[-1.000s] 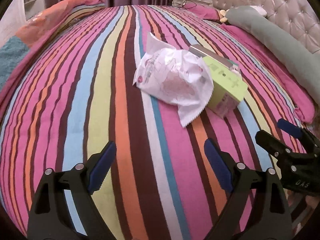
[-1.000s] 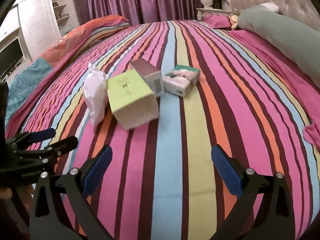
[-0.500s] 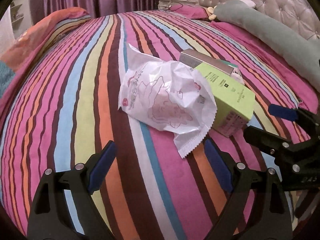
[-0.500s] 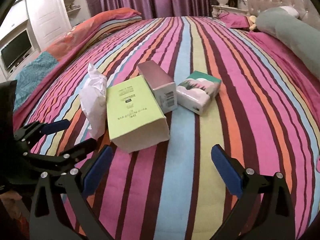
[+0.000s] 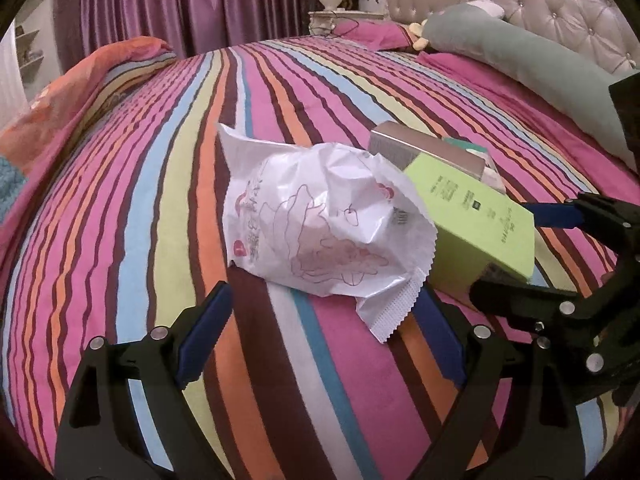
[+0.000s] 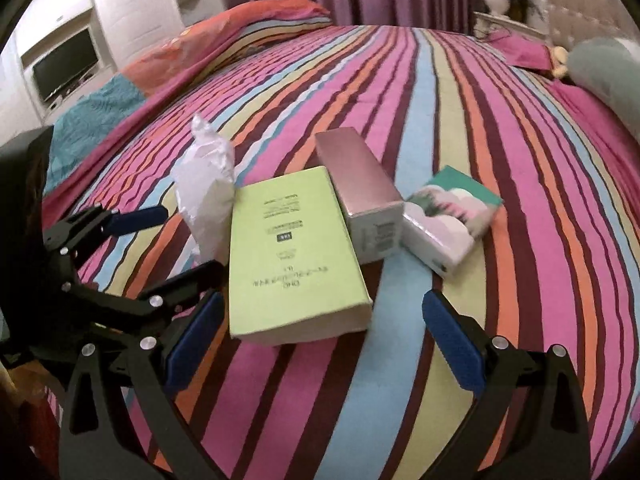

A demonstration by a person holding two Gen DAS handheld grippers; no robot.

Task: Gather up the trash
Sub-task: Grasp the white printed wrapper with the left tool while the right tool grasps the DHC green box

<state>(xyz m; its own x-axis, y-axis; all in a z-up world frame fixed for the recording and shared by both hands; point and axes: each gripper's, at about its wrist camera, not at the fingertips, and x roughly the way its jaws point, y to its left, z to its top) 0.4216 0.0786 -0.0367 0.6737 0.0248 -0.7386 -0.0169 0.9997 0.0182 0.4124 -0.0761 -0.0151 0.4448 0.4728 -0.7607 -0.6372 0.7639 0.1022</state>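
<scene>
Both tools gape wide, gripping nothing: the left tool [image 5: 320, 332] lines up on the white wrapper [image 5: 316, 216] just ahead, the right tool [image 6: 320, 332] faces the green box [image 6: 292, 252] on the bed [image 6: 460, 120].

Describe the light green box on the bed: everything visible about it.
The light green box is a flat, rectangular carton, apparently cardboard, with small dark print on its top face and paler sides. It lies flat on the striped bedspread. The crumpled white wrapper rests against one long side, the pink box against the other. Neither gripper touches it.
</scene>
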